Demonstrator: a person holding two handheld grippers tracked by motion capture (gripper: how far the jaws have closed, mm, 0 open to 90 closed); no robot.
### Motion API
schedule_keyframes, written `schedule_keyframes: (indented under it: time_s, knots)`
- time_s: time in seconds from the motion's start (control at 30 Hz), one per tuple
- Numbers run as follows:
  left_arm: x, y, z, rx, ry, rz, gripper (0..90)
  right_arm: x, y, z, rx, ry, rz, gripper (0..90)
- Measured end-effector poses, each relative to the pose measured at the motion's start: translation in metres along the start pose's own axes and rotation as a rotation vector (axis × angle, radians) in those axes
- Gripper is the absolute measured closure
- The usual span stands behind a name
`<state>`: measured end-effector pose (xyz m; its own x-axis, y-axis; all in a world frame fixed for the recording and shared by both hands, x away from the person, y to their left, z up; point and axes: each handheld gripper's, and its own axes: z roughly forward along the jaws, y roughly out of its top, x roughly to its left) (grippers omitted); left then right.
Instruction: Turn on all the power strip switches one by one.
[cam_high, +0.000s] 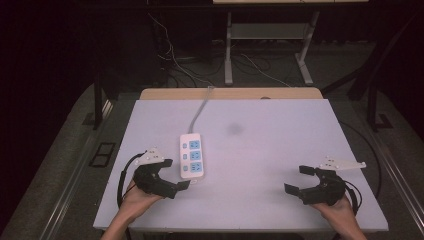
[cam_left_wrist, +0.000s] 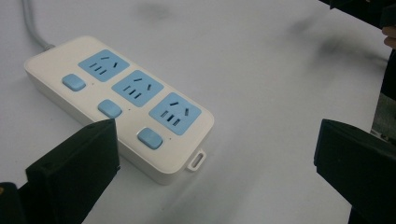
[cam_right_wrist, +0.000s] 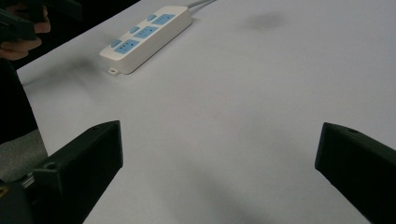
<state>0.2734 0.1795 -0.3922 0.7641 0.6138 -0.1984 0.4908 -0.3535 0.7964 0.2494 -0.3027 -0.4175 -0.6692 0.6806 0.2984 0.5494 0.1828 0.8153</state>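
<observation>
A white power strip (cam_high: 192, 156) with three blue sockets and three blue switches lies left of the table's middle, and its grey cable (cam_high: 200, 112) runs off the far edge. My left gripper (cam_high: 176, 174) stands open just left of the strip's near end, empty. In the left gripper view the strip (cam_left_wrist: 126, 100) lies close ahead, partly between the spread jaws of that gripper (cam_left_wrist: 217, 149). My right gripper (cam_high: 296, 179) is open and empty at the front right, far from the strip. In the right gripper view the strip (cam_right_wrist: 147, 37) sits well beyond that gripper (cam_right_wrist: 219, 140).
The white table top (cam_high: 270, 150) has a faint dark smudge (cam_high: 234, 129) near its middle. A wooden desk edge (cam_high: 230, 93) borders the back. Behind it are metal table legs (cam_high: 229, 50) and loose cables on the floor. Dark rails flank both sides.
</observation>
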Motion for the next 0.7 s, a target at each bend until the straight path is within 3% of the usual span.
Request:
schedule_keyframes:
  time_s: [0.2,0.7]
  knots:
    - [0.009,0.003,-0.003,0.005,-0.002,-0.01,0.0,0.0,0.0,0.0,-0.001,0.0,0.0,0.7]
    - [0.029,0.013,0.005,0.108,0.002,-0.001,2.7,0.0,-0.001,0.001,0.005,0.001,-0.004,0.7]
